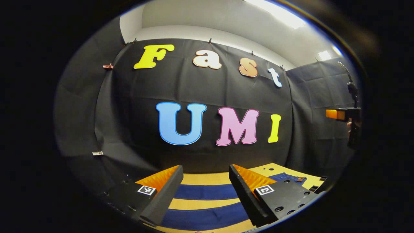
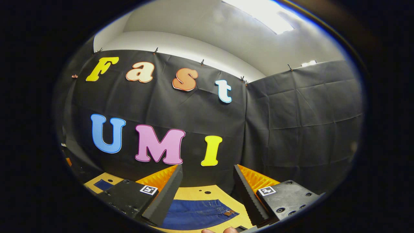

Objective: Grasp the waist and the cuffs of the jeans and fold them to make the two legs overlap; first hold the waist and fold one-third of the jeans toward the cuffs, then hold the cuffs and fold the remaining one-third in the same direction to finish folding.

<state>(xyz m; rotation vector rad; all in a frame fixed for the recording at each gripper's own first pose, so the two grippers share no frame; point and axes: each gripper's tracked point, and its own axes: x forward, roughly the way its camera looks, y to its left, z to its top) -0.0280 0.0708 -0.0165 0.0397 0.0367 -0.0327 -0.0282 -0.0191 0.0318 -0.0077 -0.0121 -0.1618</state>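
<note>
A wooden table (image 2: 197, 193) with small holes stands before black cloth walls (image 2: 300, 123), apparently clipped up.

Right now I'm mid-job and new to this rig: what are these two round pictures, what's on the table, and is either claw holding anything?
Each picture comes from a camera riding on a hand-held claw, looking forward along its two fingers. In the left gripper view, the left claw is open above the wooden table, where the two legs of the jeans lie as blue bands. At that view's right edge a hand holds the right claw up in the air. In the right gripper view, the right claw is open above the jeans' waist. Neither holds anything.
</note>
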